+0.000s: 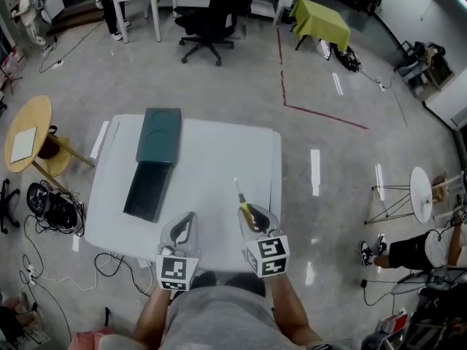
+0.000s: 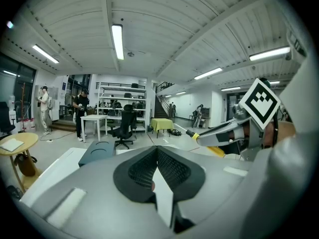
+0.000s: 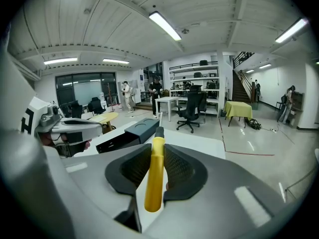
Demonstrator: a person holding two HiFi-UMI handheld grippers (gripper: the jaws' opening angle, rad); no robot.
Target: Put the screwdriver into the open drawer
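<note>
Screwdriver (image 3: 154,173) front and centre: yellow handle, short black collar at the far end, then a thin metal shaft running fwd, away from the person. Handle's lying lengthwise in the right claw (image 3: 155,151), right down the middle btwn the two pads. The butt end pokes back toward the claw body, collar and shaft stick out past the tips. Pads are pinched on the handle from both sides, roughly half-way apart w/ only the yellow handle filling the gap, so that's a firm grip.

Head view has the shaft aimed up the white worktop (image 1: 219,159), over its near half. From the left gripper view the tool looks lifted off the surface.

Open drawer (image 1: 149,188) sits ahead and to the left of that claw, well apart from the tip. It's dark, pulled out toward the person from a dark teal box (image 1: 160,133) at the far-left part of the worktop.

Left claw (image 2: 157,153) hangs just beside the right one at the near edge. Its pads are together at the tips w/ nothing btwn them.
</note>
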